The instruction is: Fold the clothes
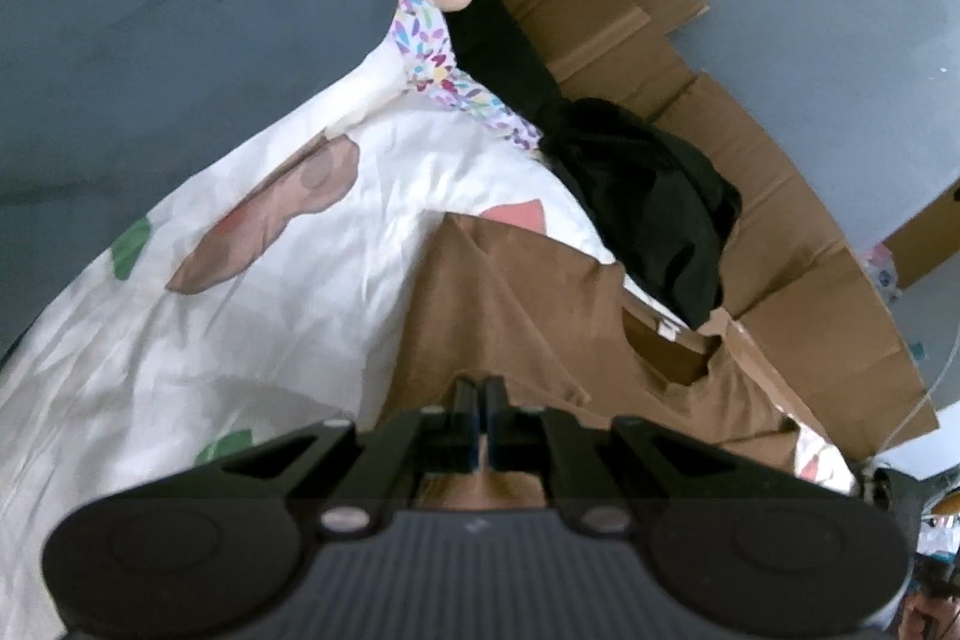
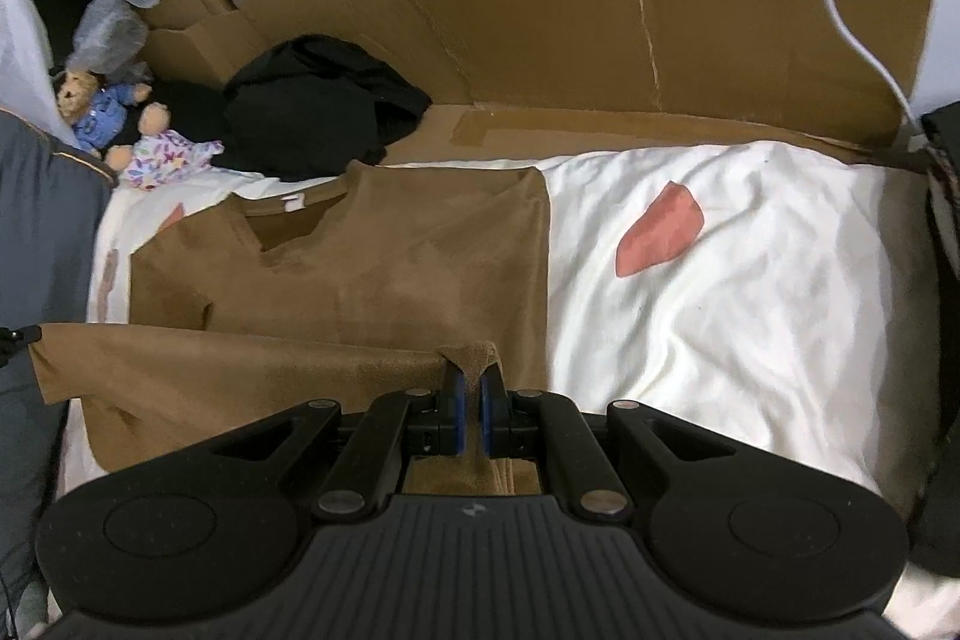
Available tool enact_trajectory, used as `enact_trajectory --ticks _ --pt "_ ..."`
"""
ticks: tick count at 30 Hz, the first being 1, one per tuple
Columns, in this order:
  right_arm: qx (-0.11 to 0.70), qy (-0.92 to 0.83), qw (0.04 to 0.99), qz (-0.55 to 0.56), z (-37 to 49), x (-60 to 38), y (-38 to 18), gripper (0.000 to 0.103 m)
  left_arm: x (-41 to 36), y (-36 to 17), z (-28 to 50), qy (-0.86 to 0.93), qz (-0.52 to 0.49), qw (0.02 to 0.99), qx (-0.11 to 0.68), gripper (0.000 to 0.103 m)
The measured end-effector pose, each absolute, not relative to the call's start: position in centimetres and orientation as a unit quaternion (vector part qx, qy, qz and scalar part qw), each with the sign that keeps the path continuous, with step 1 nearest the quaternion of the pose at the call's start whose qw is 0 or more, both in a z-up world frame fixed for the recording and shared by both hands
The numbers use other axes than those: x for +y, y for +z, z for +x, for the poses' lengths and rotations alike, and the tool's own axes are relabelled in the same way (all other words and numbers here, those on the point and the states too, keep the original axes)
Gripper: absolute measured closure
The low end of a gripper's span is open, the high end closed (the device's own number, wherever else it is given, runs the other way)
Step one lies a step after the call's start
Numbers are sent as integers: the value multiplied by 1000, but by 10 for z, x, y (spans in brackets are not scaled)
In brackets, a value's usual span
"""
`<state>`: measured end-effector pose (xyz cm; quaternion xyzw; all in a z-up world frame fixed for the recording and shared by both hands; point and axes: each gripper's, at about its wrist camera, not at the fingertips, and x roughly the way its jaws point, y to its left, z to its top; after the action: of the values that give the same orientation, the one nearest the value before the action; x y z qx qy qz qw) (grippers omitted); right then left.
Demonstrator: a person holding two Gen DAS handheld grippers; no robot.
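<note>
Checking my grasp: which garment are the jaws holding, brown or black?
The brown shirt: both grippers pinch its lifted hem. The black garment lies untouched by the cardboard.

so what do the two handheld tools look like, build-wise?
Both match: the left tool and right tool have matte black bodies with ribbed centre plates, round side housings, black linkage arms with silver pivot pins, and blue-edged pads on black fingers. A small pale logo marks each plate. No cables or sleeves show on either.

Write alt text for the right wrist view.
The right gripper pinches a raised fold of a brown shirt spread on a white bedsheet. Behind it stand flattened cardboard, a heap of black clothing and two stuffed toys at far left.
</note>
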<state>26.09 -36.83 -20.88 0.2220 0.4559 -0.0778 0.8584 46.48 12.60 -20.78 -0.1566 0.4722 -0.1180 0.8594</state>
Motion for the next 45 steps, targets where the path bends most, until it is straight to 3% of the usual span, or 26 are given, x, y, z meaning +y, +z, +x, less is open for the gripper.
enact_trajectory --ticks 22,45 --pt "500 -111 826 236 337 -400 -287 98 100 -294 548 -95 -148 858 482 101" --pt "474 -108 846 220 376 -405 -279 99 102 -285 571 -87 -153 874 453 100"
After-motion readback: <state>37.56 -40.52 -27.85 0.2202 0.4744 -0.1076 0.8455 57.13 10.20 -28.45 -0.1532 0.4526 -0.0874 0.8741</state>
